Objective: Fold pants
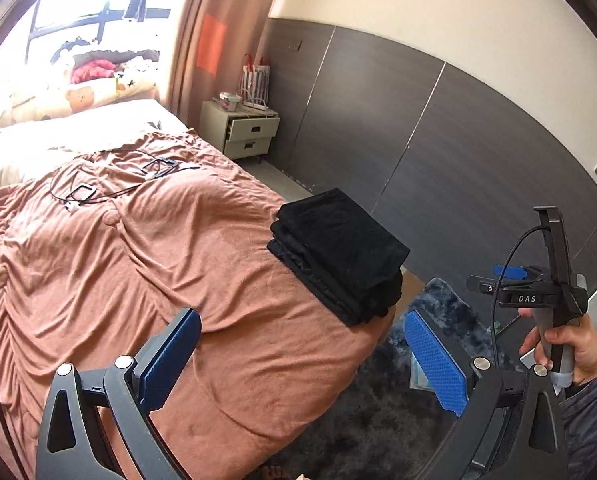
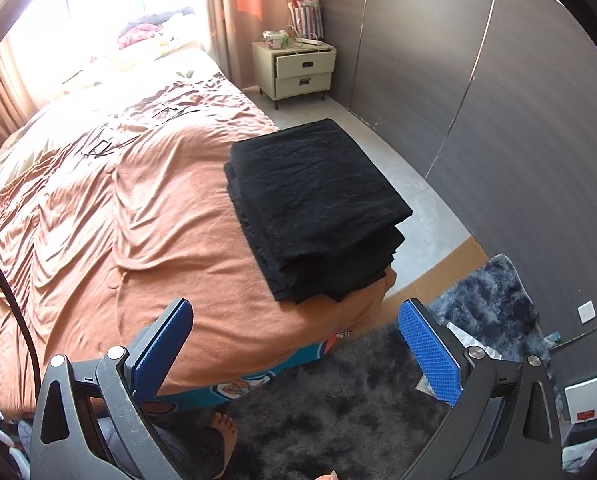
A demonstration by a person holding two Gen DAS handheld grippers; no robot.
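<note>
Both grippers, left gripper (image 1: pixel 302 360) and right gripper (image 2: pixel 294 356), hung spread wide with nothing between their blue pads. Folded black fabric pants (image 2: pixel 318 208) lay stacked at the corner of the rust-coloured bedspread (image 2: pixel 138 220), above the grey shaggy rug (image 2: pixel 338 412).

Home bedroom. Bed (image 1: pixel 98 260) with rumpled terracotta cover fills left and centre of both views. Cream bedside cabinet (image 2: pixel 298 70) with two drawers, upper centre, top cluttered, striped tote bag (image 2: pixel 306 14) behind it. Salmon curtain (image 1: pixel 214 32) beside bright window (image 1: pixel 78 12) at upper left; soft toys and bear-print bedding (image 1: pixel 82 96) piled on sill. Grey shaggy rug (image 2: pixel 338 400) on floor at lower centre. Dark panelled wall (image 1: pixel 438 128) along right.
</note>
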